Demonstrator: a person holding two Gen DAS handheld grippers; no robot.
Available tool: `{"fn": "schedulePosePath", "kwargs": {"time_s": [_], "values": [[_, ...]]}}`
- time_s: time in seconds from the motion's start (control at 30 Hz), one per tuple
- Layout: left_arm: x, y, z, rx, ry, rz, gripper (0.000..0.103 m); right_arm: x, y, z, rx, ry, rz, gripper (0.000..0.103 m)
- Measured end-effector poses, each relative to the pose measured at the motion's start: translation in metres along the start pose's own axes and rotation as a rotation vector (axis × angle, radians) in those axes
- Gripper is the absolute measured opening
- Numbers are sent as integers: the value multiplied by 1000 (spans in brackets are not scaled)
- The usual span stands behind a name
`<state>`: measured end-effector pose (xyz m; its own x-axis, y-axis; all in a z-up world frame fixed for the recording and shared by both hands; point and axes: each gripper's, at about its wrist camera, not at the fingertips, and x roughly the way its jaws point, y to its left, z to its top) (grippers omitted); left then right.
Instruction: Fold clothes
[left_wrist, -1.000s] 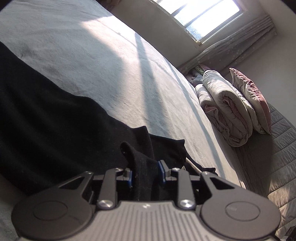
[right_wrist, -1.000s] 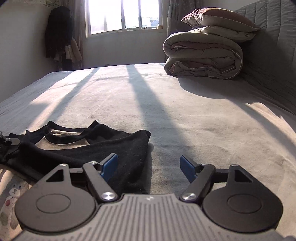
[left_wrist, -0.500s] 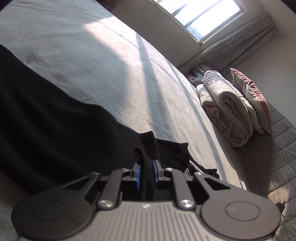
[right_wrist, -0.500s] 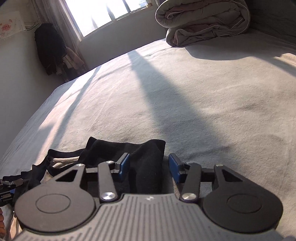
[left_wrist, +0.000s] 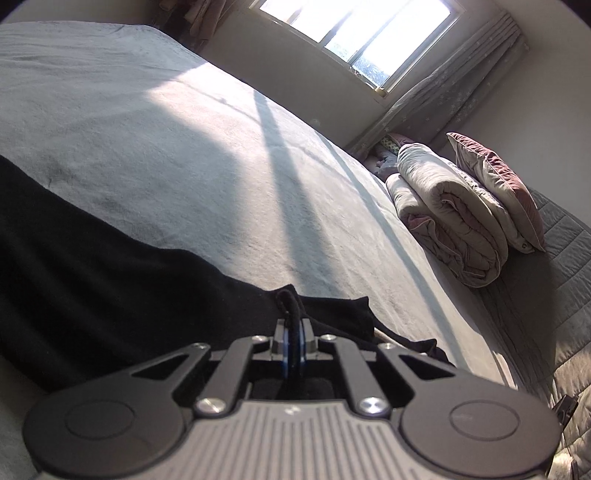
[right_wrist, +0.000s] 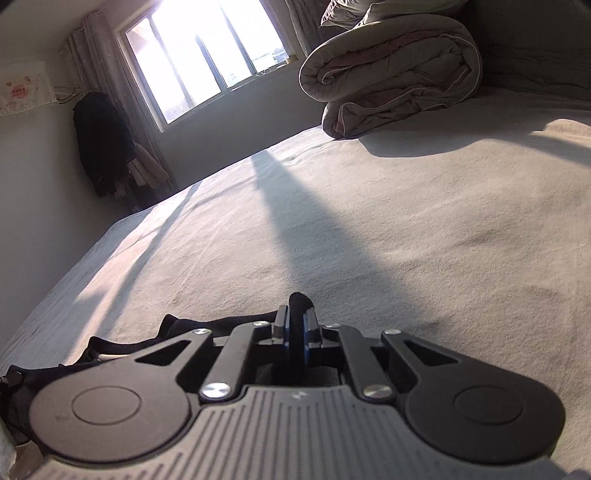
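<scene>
My left gripper (left_wrist: 291, 334) is pinching a raised fold of the black garment (left_wrist: 110, 288), which spreads across the grey bed (left_wrist: 207, 158) toward nine o'clock. My right gripper (right_wrist: 295, 332) is clamped on another bunched edge of the same garment (right_wrist: 122, 347), the rest trailing toward eight o'clock. A rolled quilt (right_wrist: 391, 70) lies at one o'clock, well apart.

We see the black garment (left_wrist: 110, 277) spread flat along the near edge of the grey bed (left_wrist: 184, 147), two small folds of its cloth raised upright.
</scene>
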<state>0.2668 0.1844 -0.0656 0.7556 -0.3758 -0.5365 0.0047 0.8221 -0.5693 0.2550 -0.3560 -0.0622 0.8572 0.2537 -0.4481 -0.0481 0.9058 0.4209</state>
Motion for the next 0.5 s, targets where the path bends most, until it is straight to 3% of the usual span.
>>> {"fn": "schedulePosePath", "kwargs": {"time_s": [0.1, 0.17, 0.2, 0.23, 0.27, 0.4, 0.47, 0.5], "values": [[9, 4, -4, -20, 55, 20, 13, 2, 1, 0, -1, 27, -7, 10], [5, 2, -2, -9, 66, -4, 31, -1, 5, 3, -14, 42, -23, 26], [3, 1, -2, -1, 77, -18, 33, -4, 7, 4, -21, 47, -36, 32], [4, 1, -3, 6, 86, -19, 34, -9, 10, 7, -27, 51, -52, 47], [4, 1, -3, 13, 96, -19, 34, -16, 14, 9, -36, 55, -63, 52], [6, -2, -7, 48, 122, -19, 30, -56, 36, 6, -114, 84, -29, 53], [5, -3, -8, 57, 128, 7, 13, -76, 49, -3, -185, 108, -19, 70], [5, -4, -8, 60, 131, 22, 7, -81, 57, -11, -241, 120, -24, 74]]}}
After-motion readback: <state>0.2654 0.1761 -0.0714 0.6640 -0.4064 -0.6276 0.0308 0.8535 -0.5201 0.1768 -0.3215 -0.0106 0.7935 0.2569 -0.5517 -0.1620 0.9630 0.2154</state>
